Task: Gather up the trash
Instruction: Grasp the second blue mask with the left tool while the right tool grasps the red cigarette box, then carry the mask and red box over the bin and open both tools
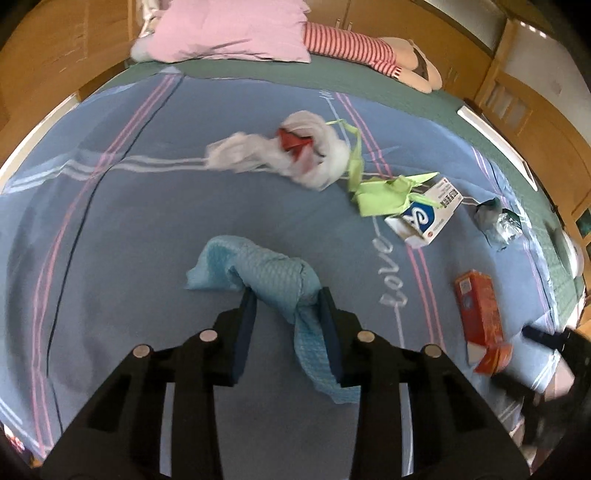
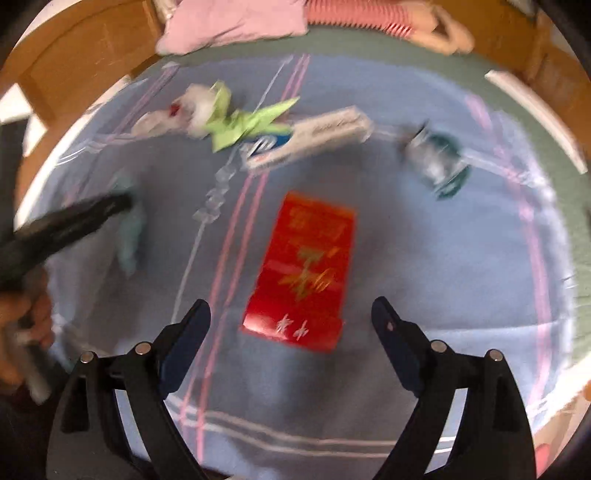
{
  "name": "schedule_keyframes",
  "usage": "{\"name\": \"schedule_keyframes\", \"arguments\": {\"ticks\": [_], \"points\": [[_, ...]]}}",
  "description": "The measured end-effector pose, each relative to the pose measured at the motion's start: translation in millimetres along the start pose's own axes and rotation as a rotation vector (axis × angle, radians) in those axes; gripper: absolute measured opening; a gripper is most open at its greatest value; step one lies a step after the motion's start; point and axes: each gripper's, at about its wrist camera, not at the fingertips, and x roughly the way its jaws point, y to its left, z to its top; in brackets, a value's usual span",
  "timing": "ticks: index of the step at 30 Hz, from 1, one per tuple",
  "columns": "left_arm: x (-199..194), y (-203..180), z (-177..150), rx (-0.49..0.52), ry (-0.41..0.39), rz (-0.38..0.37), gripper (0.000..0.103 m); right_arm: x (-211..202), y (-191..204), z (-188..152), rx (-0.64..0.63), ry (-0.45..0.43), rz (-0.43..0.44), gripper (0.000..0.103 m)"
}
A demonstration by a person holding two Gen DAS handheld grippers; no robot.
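Observation:
A crumpled light blue cloth (image 1: 273, 273) lies on the blue bedspread (image 1: 129, 229), and my left gripper (image 1: 287, 293) is shut on its near end, with a strip hanging along the right finger. In the right wrist view that gripper (image 2: 74, 221) and the cloth (image 2: 129, 236) show blurred at the left. My right gripper (image 2: 291, 302) hangs open over the near end of a flat red packet (image 2: 306, 269), its fingers wide on either side and apart from it. The same packet looks like an orange-red box (image 1: 480, 314) in the left wrist view.
Farther up the bed lie a white wad with a red scrap (image 1: 295, 151), green paper (image 1: 380, 195), a white and blue carton (image 1: 424, 218) and a crumpled clear wrapper (image 1: 498, 218). A pink pillow (image 1: 229, 29) and a striped doll (image 1: 351, 48) sit at the head. Wooden furniture surrounds the bed.

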Motion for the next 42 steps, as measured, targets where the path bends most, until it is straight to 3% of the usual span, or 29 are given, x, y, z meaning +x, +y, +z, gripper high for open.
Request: {"name": "schedule_keyframes", "arguments": {"ticks": [6, 9, 12, 14, 16, 19, 22, 23, 28, 31, 37, 42], "points": [[-12, 11, -12, -0.024, -0.019, 0.01, 0.036, 19, -2, 25, 0.176, -0.013, -0.008, 0.087], [-16, 13, -16, -0.023, -0.029, -0.002, 0.037, 35, 9, 29, 0.171, 0.011, -0.055, 0.085], [-17, 11, -16, -0.011, -0.041, -0.001, 0.04, 40, 23, 24, 0.102, -0.002, -0.156, 0.071], [-19, 9, -16, -0.007, -0.052, -0.003, 0.046, 36, 28, 20, 0.067, -0.009, -0.175, 0.055], [-21, 6, -15, 0.002, -0.062, 0.0, 0.049, 33, 27, 18, 0.061, 0.0, -0.133, 0.055], [-22, 2, -15, 0.019, -0.069, 0.008, 0.05, 30, 24, 16, 0.05, -0.012, -0.146, 0.055], [-24, 3, -14, 0.019, -0.076, 0.01, 0.053, 36, 19, 15, 0.075, -0.012, -0.189, 0.073], [-24, 3, -14, 0.017, -0.078, 0.012, 0.054, 38, 19, 13, 0.083, -0.011, -0.191, 0.073], [-25, 5, -13, 0.014, -0.082, 0.015, 0.06, 58, 15, 13, 0.131, 0.053, -0.156, 0.073], [-25, 5, -13, 0.017, -0.087, 0.022, 0.065, 56, 17, 11, 0.137, 0.041, -0.123, 0.056], [-23, 5, -12, 0.015, -0.08, 0.034, 0.073, 46, 34, -1, 0.123, 0.066, -0.023, 0.056], [-13, 3, -11, 0.016, -0.046, 0.029, 0.077, 22, 41, -20, 0.161, 0.054, -0.002, 0.056]]}}
